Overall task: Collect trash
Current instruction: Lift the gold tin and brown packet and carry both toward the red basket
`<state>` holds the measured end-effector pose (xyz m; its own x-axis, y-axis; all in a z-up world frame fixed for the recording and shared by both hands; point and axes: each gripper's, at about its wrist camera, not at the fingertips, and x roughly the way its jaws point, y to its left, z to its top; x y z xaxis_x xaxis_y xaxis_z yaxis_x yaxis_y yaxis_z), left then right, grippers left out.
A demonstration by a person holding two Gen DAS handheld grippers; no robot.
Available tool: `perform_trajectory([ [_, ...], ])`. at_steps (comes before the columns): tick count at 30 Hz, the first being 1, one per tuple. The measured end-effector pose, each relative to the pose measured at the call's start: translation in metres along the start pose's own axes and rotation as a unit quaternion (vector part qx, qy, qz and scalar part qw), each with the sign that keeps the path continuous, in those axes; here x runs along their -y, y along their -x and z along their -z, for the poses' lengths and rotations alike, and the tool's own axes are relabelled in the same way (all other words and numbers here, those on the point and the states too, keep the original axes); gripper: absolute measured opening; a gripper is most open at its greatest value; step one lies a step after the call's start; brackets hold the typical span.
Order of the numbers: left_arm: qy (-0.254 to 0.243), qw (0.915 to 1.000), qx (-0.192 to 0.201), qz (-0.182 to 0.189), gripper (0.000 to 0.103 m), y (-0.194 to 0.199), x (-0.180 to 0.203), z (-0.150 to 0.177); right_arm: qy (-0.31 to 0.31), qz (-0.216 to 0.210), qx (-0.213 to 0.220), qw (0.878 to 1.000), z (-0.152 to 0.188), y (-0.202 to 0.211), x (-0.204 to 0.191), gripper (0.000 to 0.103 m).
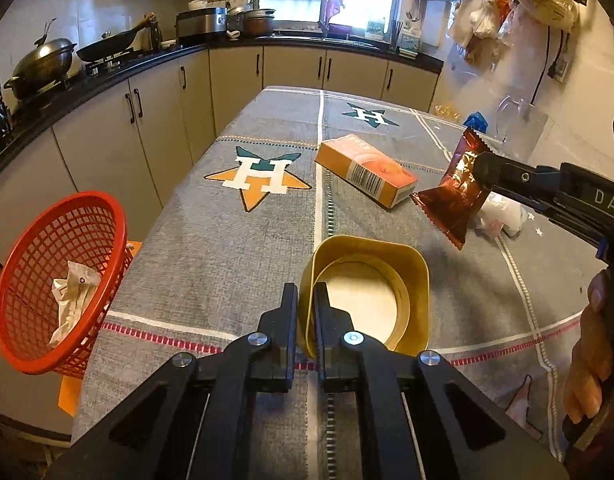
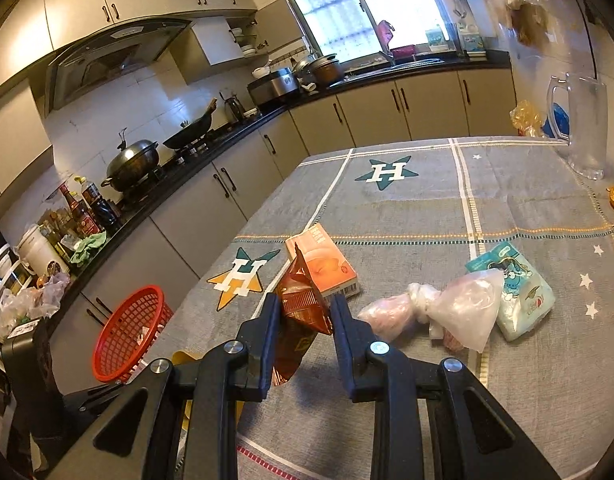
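Note:
My left gripper (image 1: 305, 300) is shut on the near wall of a gold paper bowl (image 1: 371, 280), held over the table. My right gripper (image 2: 305, 310) is shut on a brown foil snack wrapper (image 2: 301, 312); in the left wrist view that gripper (image 1: 483, 176) holds the wrapper (image 1: 455, 196) above the table at the right. A red mesh basket (image 1: 59, 280) at the table's left edge holds a white crumpled wrapper (image 1: 73, 300); the basket also shows in the right wrist view (image 2: 127, 332). An orange carton (image 1: 365, 170) lies on the tablecloth (image 1: 227, 248).
A knotted clear plastic bag (image 2: 435, 312) and a light blue tissue pack (image 2: 515, 288) lie on the table to the right. A clear pitcher (image 2: 579, 124) stands at the far right. Kitchen counters with pots (image 1: 43, 64) run along the left and back.

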<state>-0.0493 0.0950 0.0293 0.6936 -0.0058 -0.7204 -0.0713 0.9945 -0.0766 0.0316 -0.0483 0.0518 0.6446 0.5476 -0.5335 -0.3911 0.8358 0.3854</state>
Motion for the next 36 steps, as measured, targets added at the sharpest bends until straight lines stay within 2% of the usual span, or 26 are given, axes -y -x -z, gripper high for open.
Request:
perform_trajectory([
  [24, -0.004, 0.9999, 0.011, -0.006, 0.007, 0.014, 0.003, 0.004, 0.002, -0.004, 0.005, 1.000, 0.003, 0.006, 0.001, 0.028],
  [36, -0.002, 0.9997, 0.023, -0.004, 0.007, 0.030, 0.000, 0.007, -0.017, -0.015, 0.004, 1.000, 0.011, 0.017, 0.004, 0.028],
])
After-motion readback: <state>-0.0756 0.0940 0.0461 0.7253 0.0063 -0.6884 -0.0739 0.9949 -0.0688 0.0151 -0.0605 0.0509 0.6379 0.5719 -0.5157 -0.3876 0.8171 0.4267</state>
